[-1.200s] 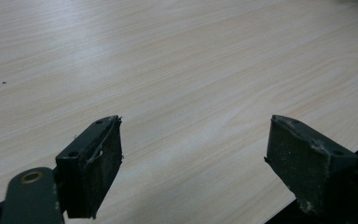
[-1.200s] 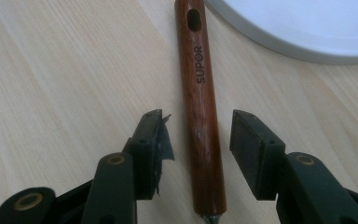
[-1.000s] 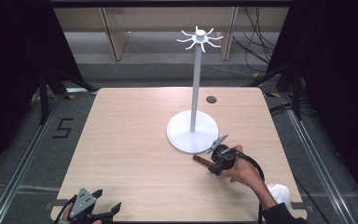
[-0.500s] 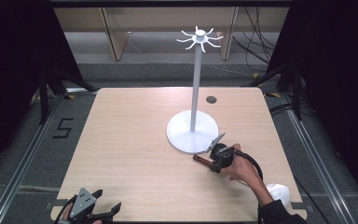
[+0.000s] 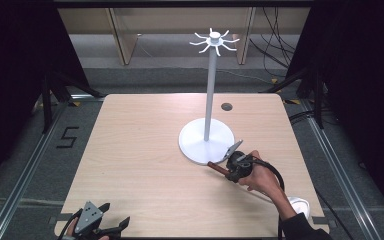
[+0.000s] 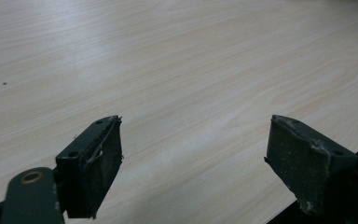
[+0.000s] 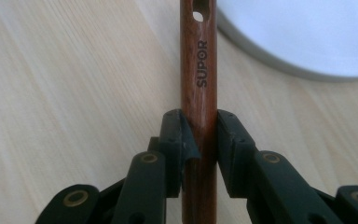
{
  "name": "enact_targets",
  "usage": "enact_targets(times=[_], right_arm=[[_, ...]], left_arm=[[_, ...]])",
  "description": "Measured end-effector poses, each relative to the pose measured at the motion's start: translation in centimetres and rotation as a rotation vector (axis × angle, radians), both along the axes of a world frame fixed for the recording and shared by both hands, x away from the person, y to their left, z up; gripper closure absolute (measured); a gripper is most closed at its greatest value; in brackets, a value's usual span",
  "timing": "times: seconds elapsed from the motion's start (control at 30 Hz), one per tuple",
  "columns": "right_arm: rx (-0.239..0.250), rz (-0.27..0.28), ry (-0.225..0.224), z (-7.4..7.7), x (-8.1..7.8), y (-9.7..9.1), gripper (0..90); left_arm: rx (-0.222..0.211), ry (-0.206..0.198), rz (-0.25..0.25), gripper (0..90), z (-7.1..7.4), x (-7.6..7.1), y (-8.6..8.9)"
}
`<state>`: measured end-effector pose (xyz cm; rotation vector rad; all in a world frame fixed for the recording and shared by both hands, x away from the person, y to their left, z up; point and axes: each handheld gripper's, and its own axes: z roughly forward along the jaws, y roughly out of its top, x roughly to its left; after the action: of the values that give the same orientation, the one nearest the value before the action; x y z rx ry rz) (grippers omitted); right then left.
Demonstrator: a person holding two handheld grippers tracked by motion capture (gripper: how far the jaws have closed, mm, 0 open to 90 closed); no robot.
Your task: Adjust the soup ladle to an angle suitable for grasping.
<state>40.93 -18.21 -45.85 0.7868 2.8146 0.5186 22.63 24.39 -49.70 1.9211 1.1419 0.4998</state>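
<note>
A lab or recording studio, not a home: black curtains (image 5: 15, 90) close in both sides of the frame, metal floor rails (image 5: 27, 170) flank the pale wooden desk (image 5: 145, 165), a "5" (image 5: 68, 137) is marked on the grey floor at left, and cables (image 5: 275, 45) trail at the upper right.

Wooden table (image 5: 145, 150) with white stand (image 5: 206, 141).

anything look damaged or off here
Only wear: the left gripper's fingers have frayed, chipped pad edges. One pad of the right gripper curls at its edge where it clamps the wooden handle. The white stand stands upright on the table.
</note>
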Motion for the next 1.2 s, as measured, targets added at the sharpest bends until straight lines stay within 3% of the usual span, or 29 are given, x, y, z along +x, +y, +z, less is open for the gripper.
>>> enact_targets(times=[0.07, 0.1, 0.17, 0.2, 0.23, 0.3, 0.37, 0.47, 0.63, 0.67, 0.73, 0.83, 1.0, 1.07, 1.1, 1.17, 1.2], right_arm=[[0.054, -0.006, -0.012, 0.9, -0.3, -0.4, 74.1], [0.054, -0.006, -0.012, 0.9, -0.3, -0.4, 74.1], [0.107, -0.016, -0.041, 2.3, -0.6, -1.3, 74.1], [0.120, -0.047, -0.034, 2.8, -0.9, -1.6, 74.1], [0.137, -0.037, -0.036, 3.2, -0.9, -2.0, 74.1], [0.176, -0.045, -0.084, 3.7, -1.0, -2.6, 74.1], [0.208, -0.053, -0.065, 4.6, -1.3, -3.3, 74.1], [0.242, -0.062, -0.077, 5.1, -1.5, -3.9, 74.2], [0.343, -0.037, -0.155, 6.9, -1.7, -6.2, 74.2], [0.355, -0.064, -0.160, 7.3, -2.1, -6.5, 74.2], [0.370, -0.039, -0.173, 8.1, -2.2, -7.3, 74.2], [0.387, -0.047, -0.174, 8.7, -2.5, -7.9, 74.2], [0.433, -0.049, -0.227, 9.6, -2.9, -9.2, 74.2], [0.468, -0.035, -0.247, 10.3, -3.1, -10.1, 74.2], [0.468, -0.035, -0.247, 10.3, -3.1, -10.1, 74.2], [0.516, -0.034, -0.239, 10.8, -3.3, -11.0, 74.2], [0.540, -0.058, -0.232, 10.8, -3.4, -11.3, 74.2]], left_arm=[[-0.011, 0.003, 0.005, 17.5, -0.1, 0.0, -0.1], [0.000, 0.003, -0.001, 17.5, 0.0, 0.0, 0.0], [-0.001, 0.001, 0.003, 17.5, 0.0, 0.0, 0.0], [-0.020, 0.006, 0.013, 17.5, -0.1, 0.0, -0.2], [-0.011, 0.009, 0.011, 17.5, 0.0, 0.0, 0.0], [-0.011, 0.000, 0.009, 17.5, 0.0, 0.0, 0.0], [-0.007, 0.003, 0.001, 17.5, 0.0, 0.0, 0.0], [-0.017, -0.007, 0.009, 17.4, 0.0, 0.0, -0.1], [-0.005, 0.003, 0.001, 17.5, 0.0, 0.0, 0.0], [-0.024, 0.004, 0.013, 17.5, -0.1, 0.0, -0.2], [-0.022, 0.010, 0.012, 17.5, -0.1, 0.0, -0.2], [-0.010, 0.005, 0.012, 17.4, 0.0, 0.0, -0.1], [-0.003, -0.002, 0.004, 17.5, 0.0, 0.0, 0.0], [-0.001, 0.008, 0.002, 17.5, 0.0, 0.0, 0.0], [-0.003, 0.006, 0.003, 17.5, 0.0, 0.0, 0.0], [-0.002, 0.002, 0.001, 17.5, 0.0, 0.1, 0.0], [-0.002, 0.011, 0.002, 17.5, 0.0, 0.1, 0.0]])
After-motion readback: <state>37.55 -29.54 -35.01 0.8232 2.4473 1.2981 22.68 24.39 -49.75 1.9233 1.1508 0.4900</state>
